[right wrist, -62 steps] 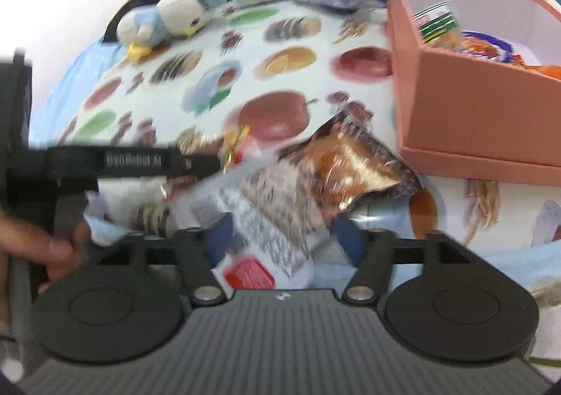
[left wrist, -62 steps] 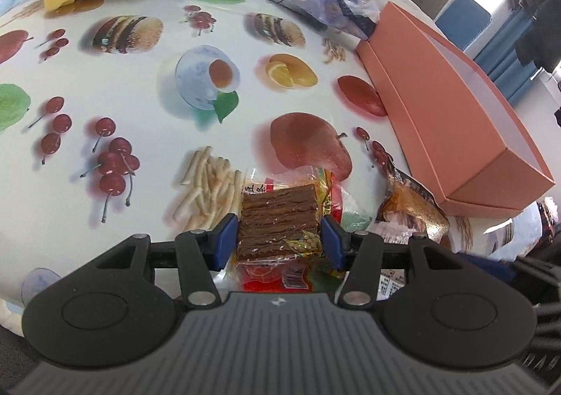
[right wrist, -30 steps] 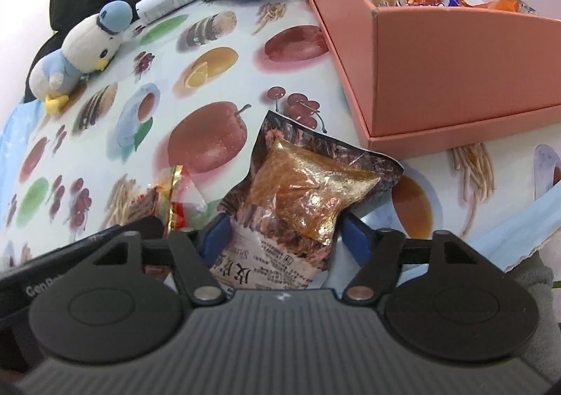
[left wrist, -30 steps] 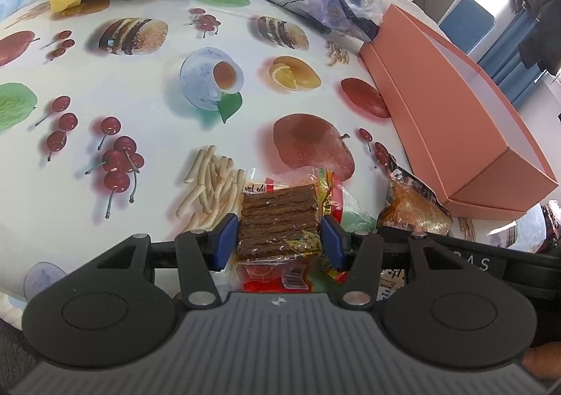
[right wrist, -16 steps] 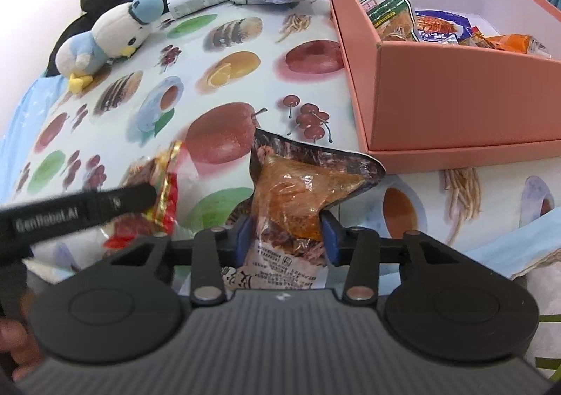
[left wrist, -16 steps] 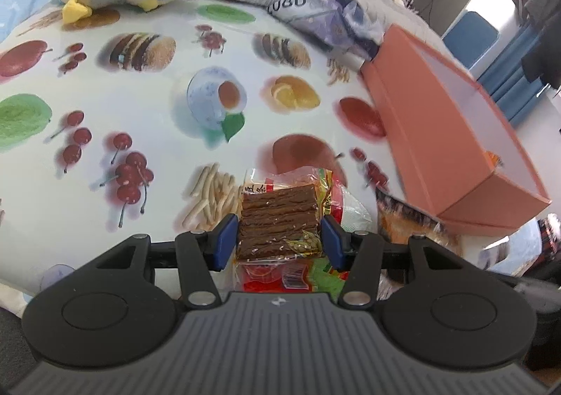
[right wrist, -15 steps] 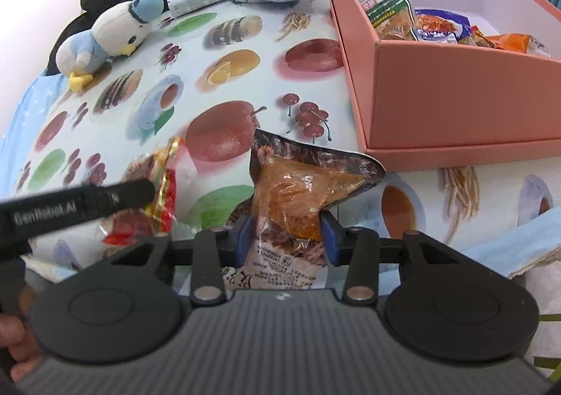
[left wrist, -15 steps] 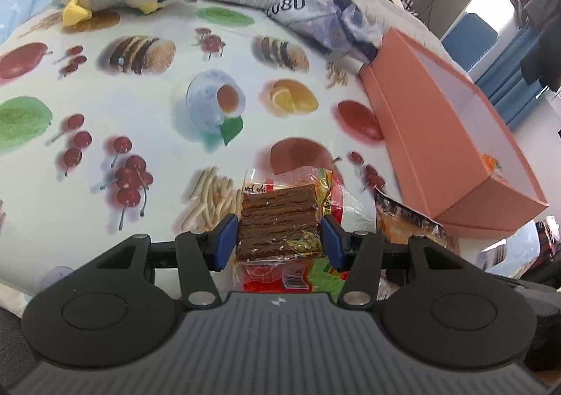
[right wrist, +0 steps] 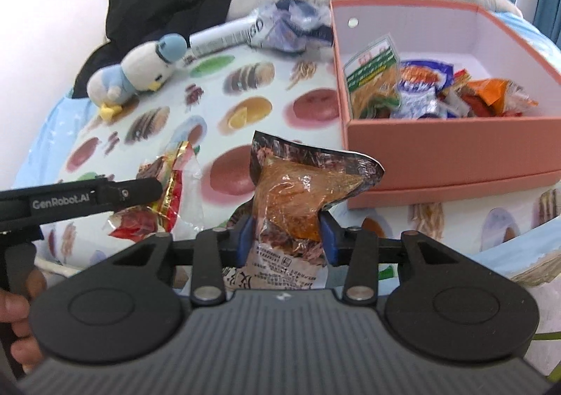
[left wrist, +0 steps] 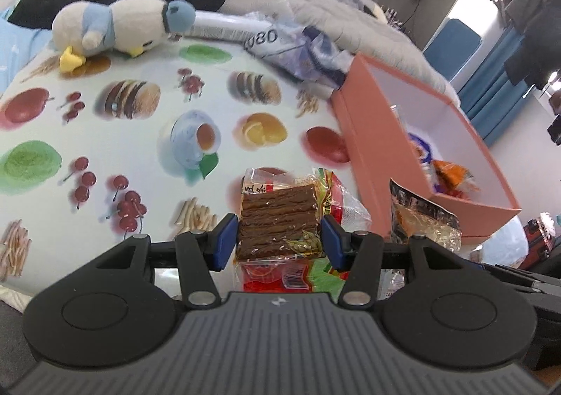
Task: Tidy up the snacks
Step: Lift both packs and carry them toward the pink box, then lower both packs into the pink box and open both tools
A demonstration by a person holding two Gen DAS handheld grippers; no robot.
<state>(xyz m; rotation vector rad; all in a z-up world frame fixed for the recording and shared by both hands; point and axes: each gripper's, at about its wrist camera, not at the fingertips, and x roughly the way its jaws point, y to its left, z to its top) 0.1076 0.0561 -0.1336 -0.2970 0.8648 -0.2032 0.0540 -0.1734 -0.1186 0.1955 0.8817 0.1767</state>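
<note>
Box (right wrist: 452, 149): several snacks already inside. L gripper (left wrist: 278, 240) clamps brown-strip pack (left wrist: 278, 219); R gripper (right wrist: 285, 233) clamps foil pouch (right wrist: 298, 195). Both packs lifted above cloth (left wrist: 140, 156), beside box; drop-in left, prob. last two.

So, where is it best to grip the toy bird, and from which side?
Grip the toy bird across its round white body, coming from above. It lies on its side on the tablecloth, and the body is its widest soft part; the blue head looks too small.
</note>
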